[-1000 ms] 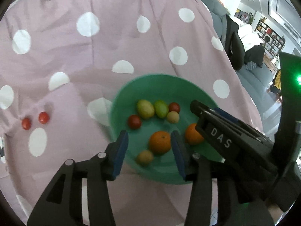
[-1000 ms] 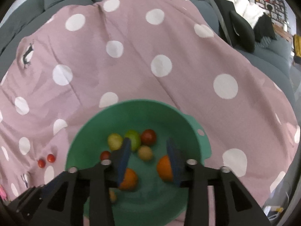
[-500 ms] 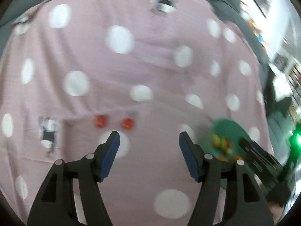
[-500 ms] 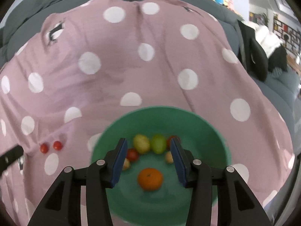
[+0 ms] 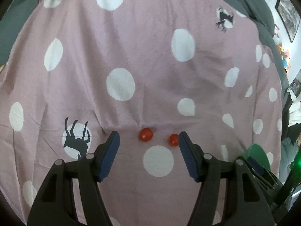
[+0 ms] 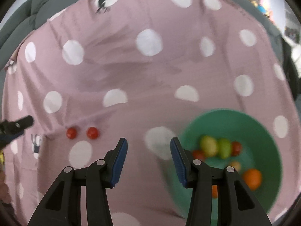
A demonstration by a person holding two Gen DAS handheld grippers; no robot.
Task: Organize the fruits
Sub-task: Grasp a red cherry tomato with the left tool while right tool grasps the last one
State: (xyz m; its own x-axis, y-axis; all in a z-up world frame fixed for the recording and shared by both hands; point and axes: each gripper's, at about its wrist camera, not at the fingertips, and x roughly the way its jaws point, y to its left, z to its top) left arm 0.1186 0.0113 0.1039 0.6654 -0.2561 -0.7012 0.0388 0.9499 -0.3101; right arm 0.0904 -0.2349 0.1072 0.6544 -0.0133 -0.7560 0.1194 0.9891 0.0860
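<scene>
Two small red tomatoes lie side by side on the pink polka-dot cloth: one [image 5: 145, 134] and another [image 5: 173, 139]. They also show in the right wrist view, one [image 6: 71, 133] beside the other [image 6: 92, 132]. My left gripper [image 5: 148, 141] is open and empty, just short of them, its jaws on either side of the pair. My right gripper [image 6: 148, 146] is open and empty above the cloth, left of the green bowl [image 6: 263, 124]. The bowl holds oranges [image 6: 252, 178], green fruits [image 6: 223, 147] and red ones.
The pink cloth [image 5: 150, 47] covers a grey sofa [image 6: 28, 24]. The bowl's rim [image 5: 258, 149] shows at the lower right of the left wrist view, behind the right gripper's fingers [image 5: 256, 168]. The left gripper's tip [image 6: 17, 125] enters the right wrist view at left.
My left gripper has swung left from above the bowl to the two tomatoes on the cloth. My right gripper has moved left off the bowl, which now sits at its right.
</scene>
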